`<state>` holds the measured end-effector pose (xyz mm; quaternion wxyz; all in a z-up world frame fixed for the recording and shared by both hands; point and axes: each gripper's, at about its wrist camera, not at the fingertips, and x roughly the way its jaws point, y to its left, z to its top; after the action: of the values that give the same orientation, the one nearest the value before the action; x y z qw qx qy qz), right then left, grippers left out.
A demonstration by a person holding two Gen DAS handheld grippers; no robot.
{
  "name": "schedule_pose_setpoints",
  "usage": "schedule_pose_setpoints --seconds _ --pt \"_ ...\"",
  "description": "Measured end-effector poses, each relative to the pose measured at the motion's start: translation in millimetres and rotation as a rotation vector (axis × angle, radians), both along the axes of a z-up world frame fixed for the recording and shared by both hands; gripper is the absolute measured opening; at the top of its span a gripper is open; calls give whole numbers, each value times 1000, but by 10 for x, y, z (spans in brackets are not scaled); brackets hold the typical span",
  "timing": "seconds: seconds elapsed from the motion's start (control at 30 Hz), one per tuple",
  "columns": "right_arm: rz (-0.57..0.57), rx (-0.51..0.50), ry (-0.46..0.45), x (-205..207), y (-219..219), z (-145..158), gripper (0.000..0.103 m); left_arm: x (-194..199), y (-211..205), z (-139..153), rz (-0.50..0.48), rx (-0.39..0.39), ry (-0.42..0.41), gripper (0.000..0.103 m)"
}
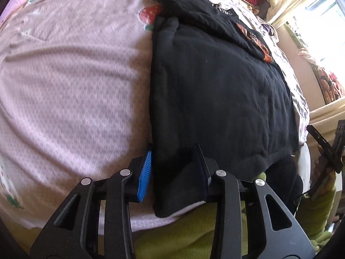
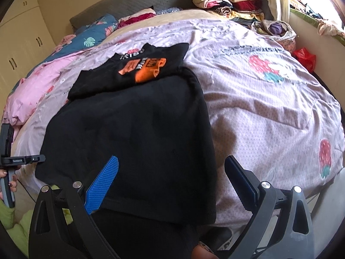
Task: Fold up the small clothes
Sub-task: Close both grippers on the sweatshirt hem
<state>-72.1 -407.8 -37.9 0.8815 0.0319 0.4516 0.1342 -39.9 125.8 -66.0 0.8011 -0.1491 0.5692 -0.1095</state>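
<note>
Plain black knit garment [image 2: 133, 133] flat on bed; left tongs [image 1: 172, 168] straddle corner, right tongs [image 2: 172, 185] wide above hem.

Pale lettering is showing near the collar of the black T-shirt [image 2: 138, 69], above its orange print, but it is not resolving into readable words. Grey printed lettering is running across the bedsheet [image 2: 248, 51] toward its far right edge, inverted and illegible.
</note>
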Motion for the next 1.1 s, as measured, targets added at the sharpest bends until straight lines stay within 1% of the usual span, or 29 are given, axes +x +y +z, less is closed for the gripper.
schedule_pose_setpoints --seconds 0.17,0.33,0.4,0.53,0.57,0.6,0.63,0.67,0.7,0.77,0.9,0.93,1.1 --pt "17 3 50 -44 -50 -131 98 -68 -61 -56 -28 6 9 28" --pt "24 -13 100 -52 -91 -272 96 -65 -150 -92 -52 20 -11 28" --pt "19 -13 124 -37 -114 -330 81 -52 -142 -113 -47 8 -14 28" --pt "9 -15 188 5 -158 -485 67 -67 -79 -132 -34 -16 -28 27" --pt "8 -17 198 7 -165 -515 58 -74 -79 -128 -36 -11 -34 24" --pt "7 -23 199 2 -172 -529 46 -81 -78 -118 -38 4 -44 20" --pt "4 -34 190 -14 -177 -510 39 -90 -63 -105 -36 9 -51 12" --pt "5 -37 174 -33 -184 -471 24 -87 -50 -90 -34 6 -57 5" --pt "3 -41 154 -52 -195 -421 14 -82 -33 -60 -36 2 -65 4" --pt "10 -39 116 -101 -217 -306 9 -69 -14 15 -49 9 -86 2" --pt "29 -20 63 -161 -223 -94 8 -27 76 244 -46 -21 -154 2" --pt "37 5 40 -176 -227 -23 8 -25 92 295 -45 -27 -170 2" --pt "53 46 -63 -183 -170 321 8 2 148 542 -38 -63 -247 2"
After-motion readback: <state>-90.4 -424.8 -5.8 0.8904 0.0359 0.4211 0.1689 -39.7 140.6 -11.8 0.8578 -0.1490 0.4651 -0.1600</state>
